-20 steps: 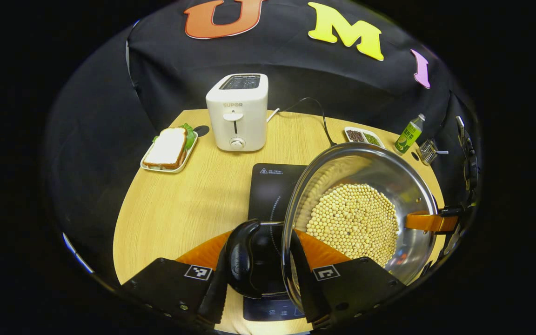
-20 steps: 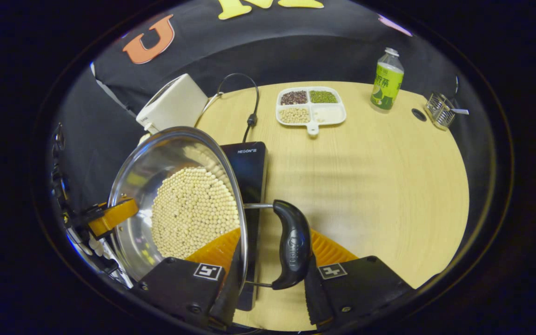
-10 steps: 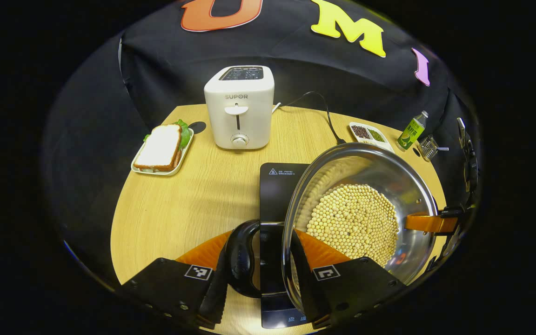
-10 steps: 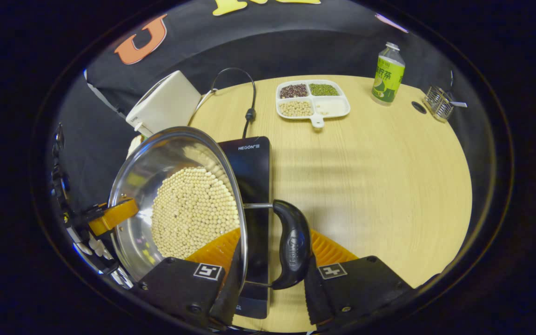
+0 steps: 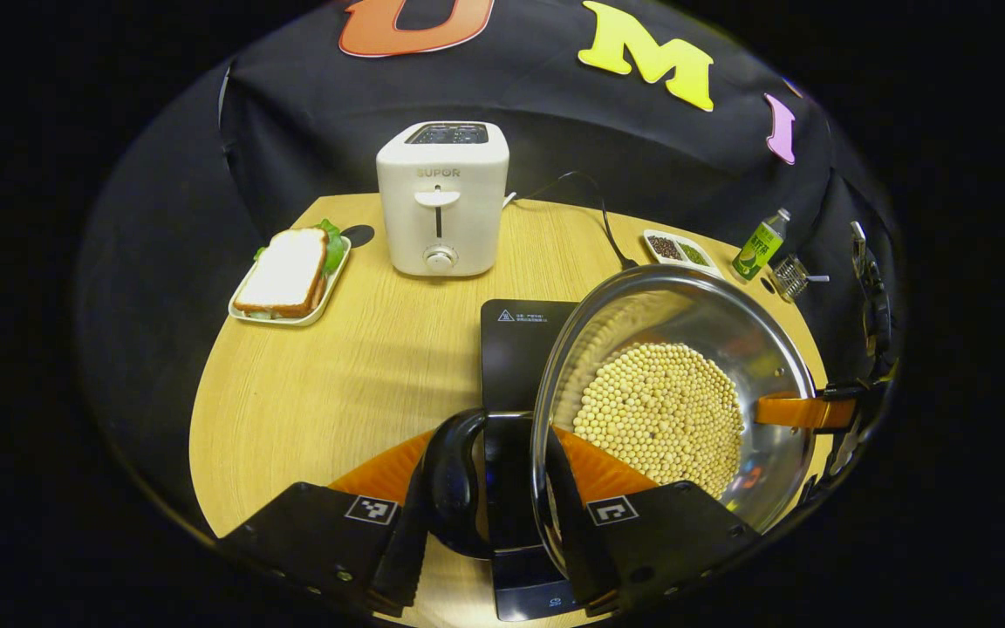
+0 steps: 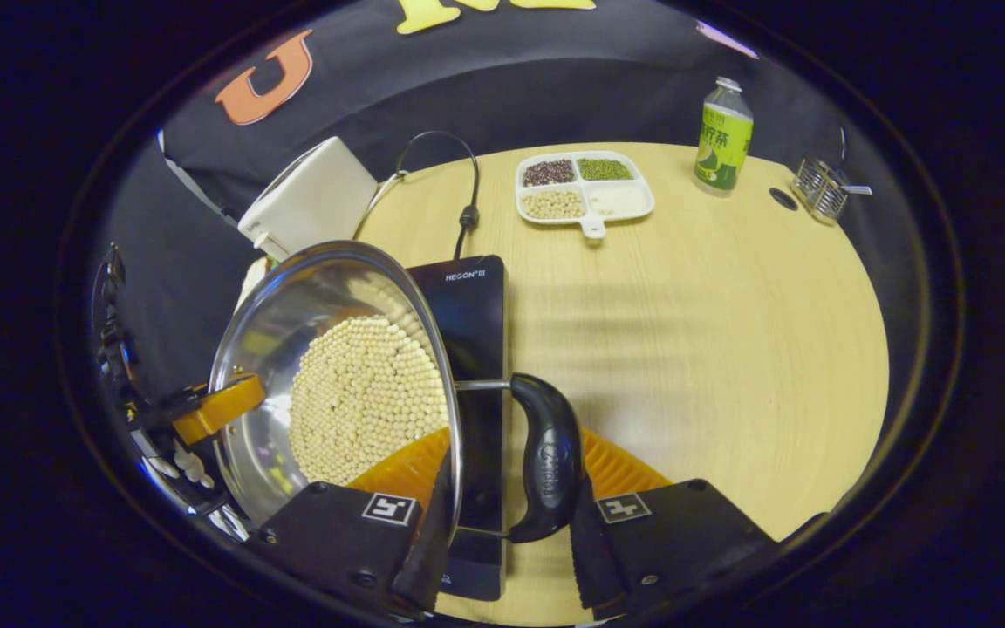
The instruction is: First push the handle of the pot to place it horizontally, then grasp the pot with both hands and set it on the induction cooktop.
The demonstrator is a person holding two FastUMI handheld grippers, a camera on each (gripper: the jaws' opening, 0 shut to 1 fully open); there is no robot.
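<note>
Pot carried over the cooktop, a handle in each set of jaws

Nearest, the left gripper (image 5: 485, 532) has its jaws clamped on the pot's black left handle (image 5: 450, 484), and the right gripper (image 6: 502, 536) grips the opposite handle (image 6: 550, 453). The steel pot (image 5: 677, 392), its bottom covered with pale beans (image 5: 659, 414), appears to hang between them, handles on a sideways line. The induction cooktop (image 6: 468, 323) lies on the table (image 6: 686, 331) directly beneath and slightly beyond, so the coming move is judged a level descent. Farther off stands the toaster (image 5: 441, 201).
</note>
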